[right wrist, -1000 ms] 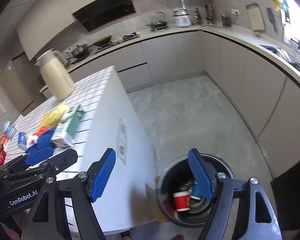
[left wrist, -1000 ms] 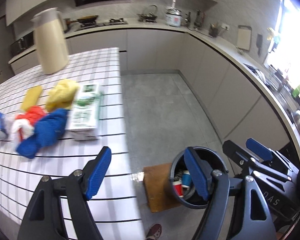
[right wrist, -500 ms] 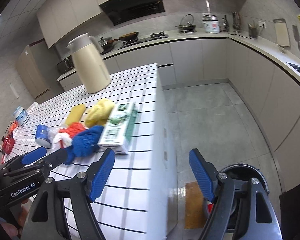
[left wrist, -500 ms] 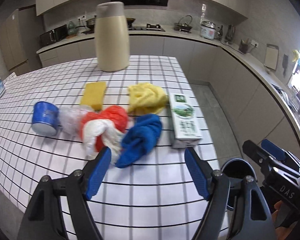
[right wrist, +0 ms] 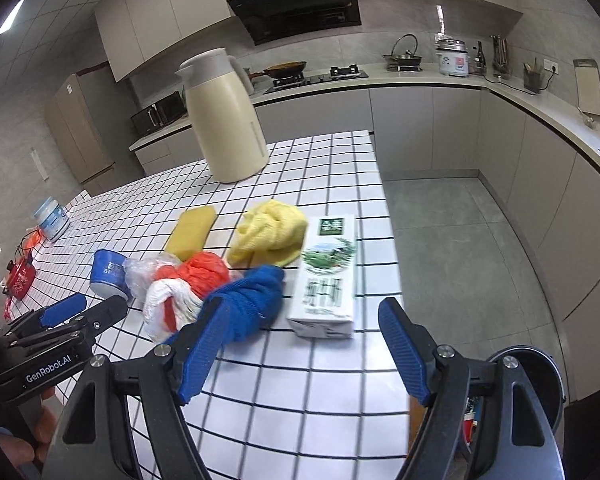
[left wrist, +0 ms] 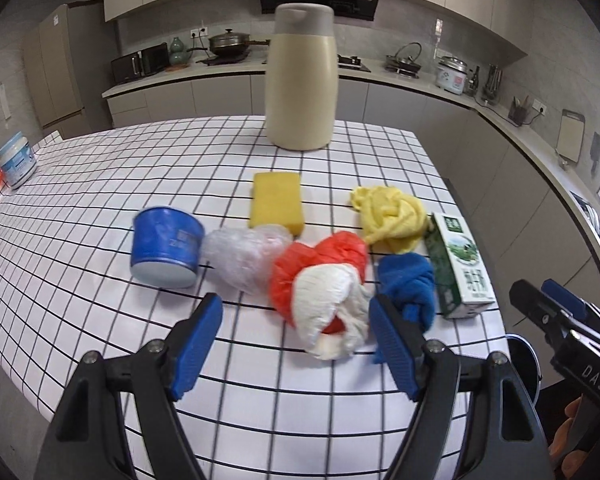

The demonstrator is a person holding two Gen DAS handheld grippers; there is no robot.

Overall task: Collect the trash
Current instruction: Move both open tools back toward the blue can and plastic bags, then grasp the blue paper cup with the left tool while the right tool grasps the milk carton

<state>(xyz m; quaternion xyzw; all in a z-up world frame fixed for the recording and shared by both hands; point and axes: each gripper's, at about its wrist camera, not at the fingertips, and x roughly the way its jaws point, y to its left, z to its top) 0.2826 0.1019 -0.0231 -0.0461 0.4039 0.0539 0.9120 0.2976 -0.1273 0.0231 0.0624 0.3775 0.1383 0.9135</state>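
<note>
Swung off the bin and back over the bench now! Both wrist views, a second ago filled with floor and the open bin point(right wrist: 540, 364), now filled with the checked bench point(left wrist: 100, 208) and its pile of litter. Bin reduced to a dark rim at the lower right of the right wrist view, a red cup just visible inside it, so apparently some trash dropped already and a fresh pick coming up.

Left gripper point(left wrist: 296, 344) empty, fingers point(left wrist: 198, 344) well apart, hovering just short of the red and white plastic bag point(left wrist: 320, 288). Blue cloth point(left wrist: 406, 284) right beside the right-hand finger, hard to say whether touching. Right gripper point(right wrist: 304, 354) likewise empty, fingers spread wide, lined up on the milk carton point(right wrist: 328, 280) lying near the bench's right edge.

Still on the bench: blue cup point(left wrist: 166, 246) on its side, crumpled clear plastic point(left wrist: 242, 256) next to it, yellow sponge point(left wrist: 276, 200), yellow cloth point(left wrist: 392, 216), cream jug point(left wrist: 302, 80) standing at the back.

Against the earlier frames: nothing on the bench shifted, same pile, same order. Only the viewpoint different, half a second ago farther back, now closer in, bag and carton sitting between the finger pairs. Probably bag for the left, carton for the right; cloths and sponge maybe not trash at all.
</note>
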